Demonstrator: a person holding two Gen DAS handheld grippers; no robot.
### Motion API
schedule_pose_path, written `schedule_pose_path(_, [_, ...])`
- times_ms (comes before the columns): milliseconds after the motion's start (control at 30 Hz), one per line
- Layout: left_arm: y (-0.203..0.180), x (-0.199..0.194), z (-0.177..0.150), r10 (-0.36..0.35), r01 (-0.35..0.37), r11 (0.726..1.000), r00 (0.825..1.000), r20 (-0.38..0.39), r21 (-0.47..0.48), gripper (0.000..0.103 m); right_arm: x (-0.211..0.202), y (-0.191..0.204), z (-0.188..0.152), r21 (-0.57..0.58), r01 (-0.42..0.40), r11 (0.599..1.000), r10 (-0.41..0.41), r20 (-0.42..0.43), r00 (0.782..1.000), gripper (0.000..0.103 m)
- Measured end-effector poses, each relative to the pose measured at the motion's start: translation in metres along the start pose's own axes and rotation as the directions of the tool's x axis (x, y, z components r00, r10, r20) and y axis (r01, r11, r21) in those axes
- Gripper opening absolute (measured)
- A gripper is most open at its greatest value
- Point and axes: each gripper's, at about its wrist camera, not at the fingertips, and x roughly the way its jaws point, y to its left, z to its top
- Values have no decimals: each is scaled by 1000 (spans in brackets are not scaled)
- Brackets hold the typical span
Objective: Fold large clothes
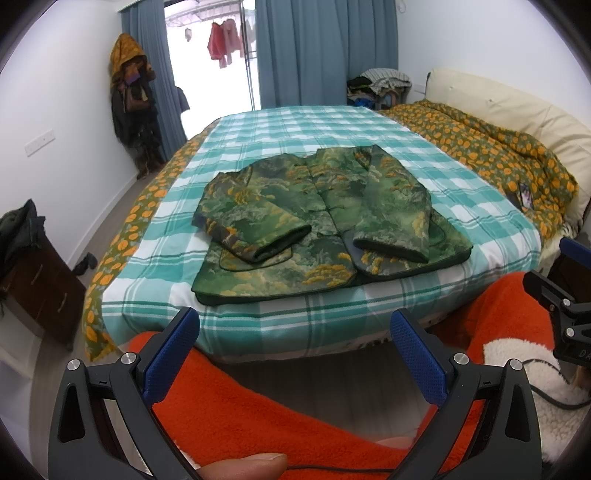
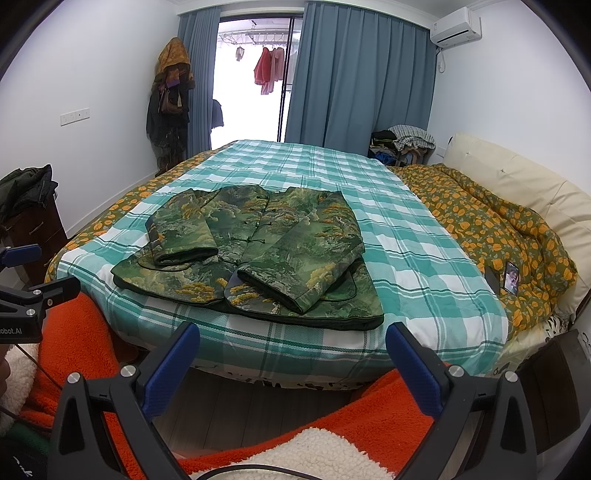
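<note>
Green patterned jacket (image 2: 255, 251) lies flat near the near edge of the bed (image 2: 424, 258), front up, both sleeves folded across the body. Right wrist view alone shows an air conditioner (image 2: 456, 26) high on the far wall and a phone (image 2: 511, 277) on the orange floral quilt (image 2: 491, 229). Left wrist view shows a fingertip (image 1: 243, 466), cut off at the bottom edge. Left hand-held gripper (image 1: 293, 360): fingers apart, empty. Right hand-held gripper (image 2: 293, 362): fingers apart, empty. Partial label reads "obot.AI"; the rest is cut off.

White walls (image 2: 110, 66), blue curtains (image 2: 351, 74), perhaps daylight
</note>
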Motion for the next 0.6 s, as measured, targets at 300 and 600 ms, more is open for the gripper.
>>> schedule_pose_path(300, [0,0,0,0,0,1000,1000,0,0,103,0,-1,1,0,0,1000,0,-1,1000,102])
schedule_pose_path(600, [0,0,0,1,-1,1000,1000,0,1,103,0,-2,1,1,-1,1000,1,-1,1000,102])
